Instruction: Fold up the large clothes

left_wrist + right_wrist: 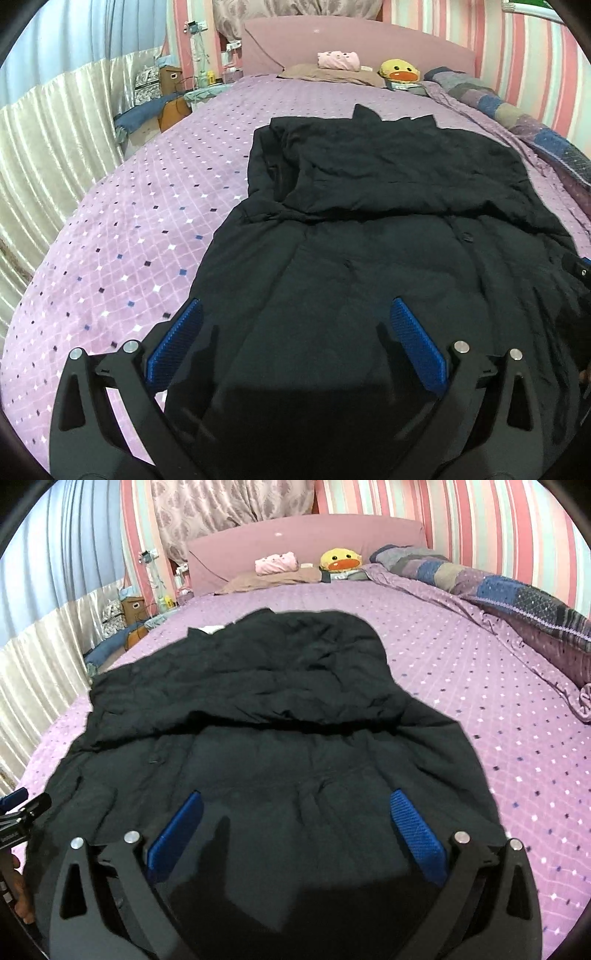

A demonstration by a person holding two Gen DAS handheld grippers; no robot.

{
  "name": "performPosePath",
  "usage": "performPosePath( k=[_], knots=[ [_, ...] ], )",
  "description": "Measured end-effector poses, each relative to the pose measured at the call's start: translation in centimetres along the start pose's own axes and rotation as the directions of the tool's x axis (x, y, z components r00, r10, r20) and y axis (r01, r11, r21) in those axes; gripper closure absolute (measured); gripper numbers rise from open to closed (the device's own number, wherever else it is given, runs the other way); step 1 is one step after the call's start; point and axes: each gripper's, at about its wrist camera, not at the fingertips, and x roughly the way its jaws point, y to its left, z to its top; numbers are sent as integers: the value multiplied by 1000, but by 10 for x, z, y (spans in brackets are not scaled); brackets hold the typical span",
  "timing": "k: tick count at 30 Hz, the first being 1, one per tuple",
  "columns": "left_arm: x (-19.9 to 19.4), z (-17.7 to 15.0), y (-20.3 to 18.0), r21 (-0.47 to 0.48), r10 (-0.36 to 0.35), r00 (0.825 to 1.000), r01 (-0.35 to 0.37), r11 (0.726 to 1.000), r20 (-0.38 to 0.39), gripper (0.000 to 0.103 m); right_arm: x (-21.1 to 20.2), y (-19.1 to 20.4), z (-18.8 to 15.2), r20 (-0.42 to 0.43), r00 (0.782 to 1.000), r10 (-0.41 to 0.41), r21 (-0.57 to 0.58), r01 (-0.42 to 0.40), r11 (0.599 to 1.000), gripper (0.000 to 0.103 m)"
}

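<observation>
We start at the left gripper: its jaws stand spread wide, the blue pads well apart, and nothing lies between them. It hangs over the near left part of the black coat, one pad over the coat's left edge where the bedspread begins. Whether the pads touch the cloth we cannot tell.

The right gripper matches it: jaws released, pads far apart, empty, over the near right part of the coat. We judge that the two sit side by side above the hem end so that each can take one lower corner and carry that end up together.

The coat lies flat along the middle of the bed, hem towards us and collar towards the headboard. Its upper half carries an extra layer of black cloth with a straight cross edge, which we read as sleeves or sides already turned in, leaving a narrower shape ready for a lengthwise fold.

Further out, a rolled quilt lies along the right edge, and a duck toy and pink bundle sit at the pillows, all well clear of the coat.
</observation>
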Motion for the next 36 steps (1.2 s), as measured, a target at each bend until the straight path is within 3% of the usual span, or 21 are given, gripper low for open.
performPosePath(
  k=[3,7,20,31,36],
  knots=[
    [-14,-2,-1,-4,-8,1000,8,1000,-24,3,-18,-1,-1,10,1000,-1,-7,1,1000,2],
    [-40,-7,0,-7,-44,999,44,999,-7,3,-44,-7,-12,39,999,-6,4,6,1000,2],
    [-86,-46,-2,31,-50,998,49,998,35,3,-107,-41,-65,54,995,-89,22,88,996,2],
    [-90,-88,35,-2,-28,1000,28,1000,-13,3,-122,-60,-102,41,985,-169,62,166,984,2],
    [-76,-109,60,-48,-14,997,10,999,-81,4,-123,-57,-106,35,984,-174,39,172,984,2]
  ],
)
